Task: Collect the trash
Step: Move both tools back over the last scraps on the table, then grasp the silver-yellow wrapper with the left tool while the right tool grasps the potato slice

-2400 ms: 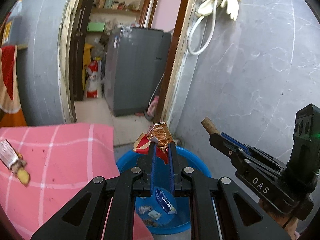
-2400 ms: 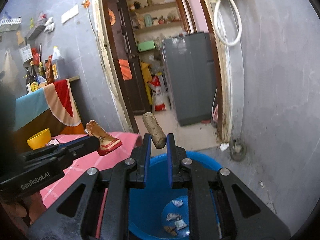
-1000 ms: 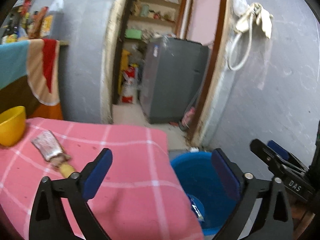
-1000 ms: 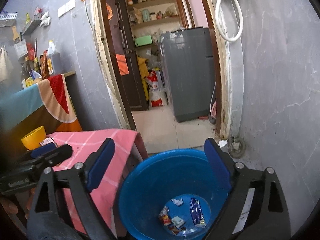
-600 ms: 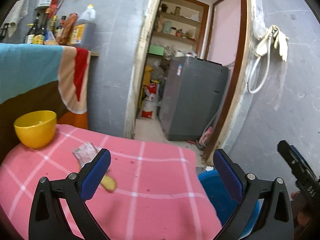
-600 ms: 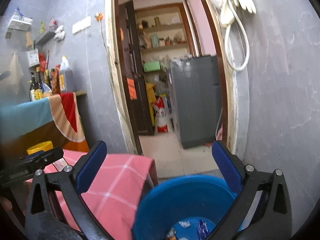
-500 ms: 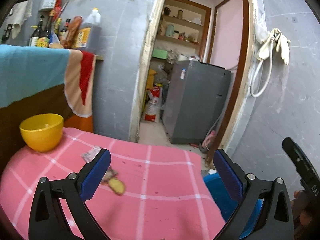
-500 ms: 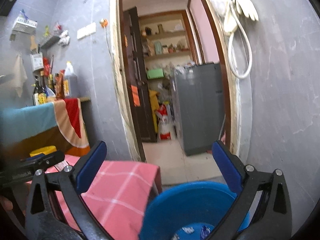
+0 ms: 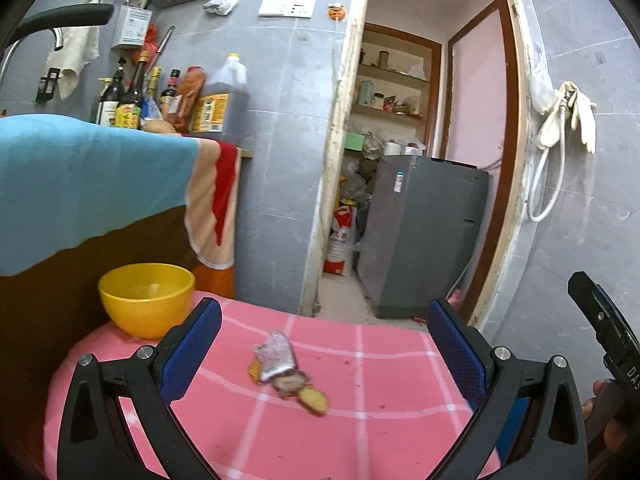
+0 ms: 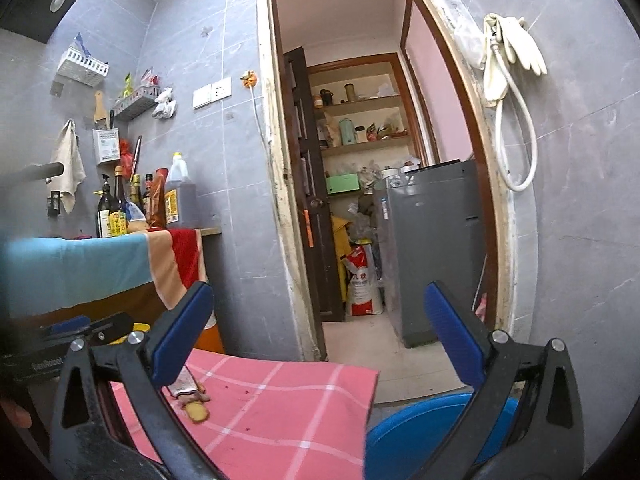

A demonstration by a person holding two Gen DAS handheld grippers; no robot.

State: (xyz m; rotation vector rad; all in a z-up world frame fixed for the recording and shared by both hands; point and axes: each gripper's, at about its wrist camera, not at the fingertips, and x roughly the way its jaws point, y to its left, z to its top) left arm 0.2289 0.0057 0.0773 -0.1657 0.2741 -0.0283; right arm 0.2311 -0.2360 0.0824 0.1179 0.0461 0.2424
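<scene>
Both grippers are spread wide and empty; the left gripper (image 9: 324, 334) hovers above a crumpled silver wrapper (image 9: 275, 356), perhaps with a ginger scrap, on the pink cloth (image 9: 380, 392); the right gripper (image 10: 316, 330) hangs above the blue bin (image 10: 416, 424) just beside the cloth.

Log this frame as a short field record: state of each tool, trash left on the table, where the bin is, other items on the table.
left tool: open, empty, aimed at the table
right tool: open, empty, above the table edge and the bin
trash left: a silver wrapper with food scraps beside it, lying on the pink checked tablecloth
bin: blue bucket on the floor next to the table; only part of its rim shows, contents not visible
other: yellow bowl at the far left of the table
</scene>
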